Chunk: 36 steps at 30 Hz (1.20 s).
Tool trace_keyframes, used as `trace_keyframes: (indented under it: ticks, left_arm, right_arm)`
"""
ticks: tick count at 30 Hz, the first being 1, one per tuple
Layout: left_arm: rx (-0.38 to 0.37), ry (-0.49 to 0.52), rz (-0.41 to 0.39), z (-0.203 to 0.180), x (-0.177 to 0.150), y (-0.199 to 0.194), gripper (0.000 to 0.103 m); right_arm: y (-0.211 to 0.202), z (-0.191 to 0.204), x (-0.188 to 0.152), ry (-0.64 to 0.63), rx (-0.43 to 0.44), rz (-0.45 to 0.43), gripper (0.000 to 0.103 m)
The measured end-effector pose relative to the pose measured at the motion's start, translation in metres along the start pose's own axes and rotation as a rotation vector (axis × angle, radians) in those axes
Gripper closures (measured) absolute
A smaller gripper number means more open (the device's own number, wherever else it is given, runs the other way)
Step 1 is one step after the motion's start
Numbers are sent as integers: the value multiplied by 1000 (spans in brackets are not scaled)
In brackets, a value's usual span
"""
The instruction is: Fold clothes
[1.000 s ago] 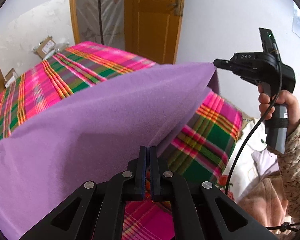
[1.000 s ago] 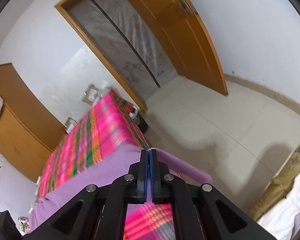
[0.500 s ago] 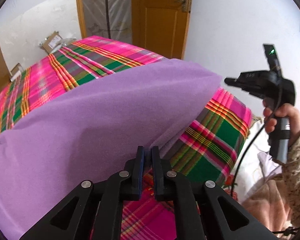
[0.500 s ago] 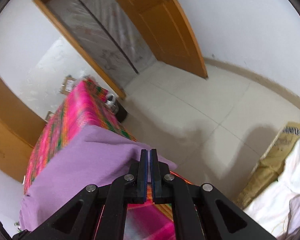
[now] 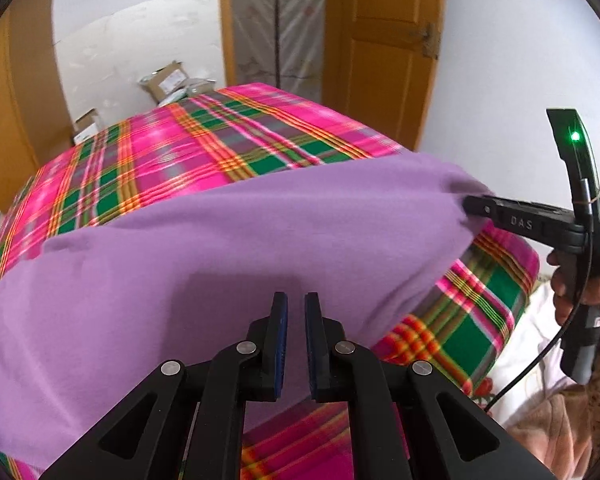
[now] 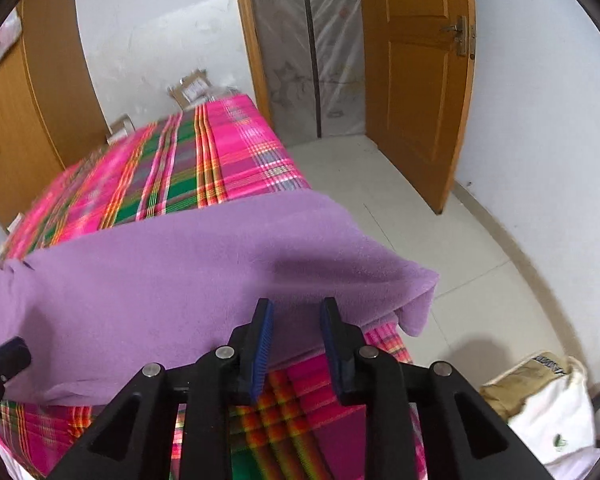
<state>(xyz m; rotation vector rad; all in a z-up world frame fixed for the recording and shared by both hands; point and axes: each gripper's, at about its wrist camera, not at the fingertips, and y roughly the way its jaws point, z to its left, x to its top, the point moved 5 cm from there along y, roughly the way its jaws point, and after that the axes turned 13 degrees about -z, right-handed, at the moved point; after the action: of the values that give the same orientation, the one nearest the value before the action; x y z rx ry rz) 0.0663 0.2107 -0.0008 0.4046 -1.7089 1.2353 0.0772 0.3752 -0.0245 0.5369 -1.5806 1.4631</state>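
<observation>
A purple cloth (image 5: pixel 228 264) lies folded across the near end of a bed with a pink and green plaid cover (image 5: pixel 204 148). My left gripper (image 5: pixel 296 320) hovers just over the cloth's near edge, its jaws a little apart with nothing between them. My right gripper (image 6: pixel 297 320) stands open above the cloth's right corner (image 6: pixel 416 300), which hangs slightly past the bed's edge. In the left wrist view the right gripper (image 5: pixel 476 208), held by a hand (image 5: pixel 592 288), has its tip at that corner. The left gripper's tip (image 6: pixel 8 356) shows at the far left of the right wrist view.
Cardboard boxes (image 6: pixel 192 88) sit beyond the far end of the bed. A wooden door (image 6: pixel 416 80) stands open beside a plastic-covered doorway (image 6: pixel 312 52). A wardrobe (image 6: pixel 32 100) is on the left. A white bag (image 6: pixel 552 420) lies on the tiled floor (image 6: pixel 420 208) at right.
Both grippers were shut on the raised purple cloth. It has come down flat onto the bed, and both grippers have opened and let go of it.
</observation>
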Motion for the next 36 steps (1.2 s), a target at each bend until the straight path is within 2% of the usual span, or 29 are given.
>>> trace_keyframes:
  ticks: [5,7,12,15,17,21,23,30,36]
  left_arm:
    - [34,-50,-16,30,-4,-11,94]
    - [54,-70,-13,44,-9,-14,94]
    - [132,-102,8,82,-23,-18,94]
    - [166,-142,18,109,-29,-21,94]
    - [187,-160,17,123,-34,-24,94]
    - [240,-195,35,156,-44,-29,94]
    - [247,-208,36,166,-48,-32,94]
    - [261,-242,25,194,-48,-35,94]
    - [244,-246,28,206,-46,-36,94]
  right_arm:
    - [-8,50,16,-74,68,-40,76]
    - [-5,76,8,-110,97,-13,75]
    - [8,120,-18,-197,97,85,74]
    - [0,148,-14,-217,148,68,74]
    - [-1,170,-15,-230,192,60,69]
    - [8,206,-29,-273,225,99,69]
    - [10,216,-31,-315,203,89,66]
    - [6,255,-10,-326,294,56,66]
    - [20,285,-31,-388,307,135,66]
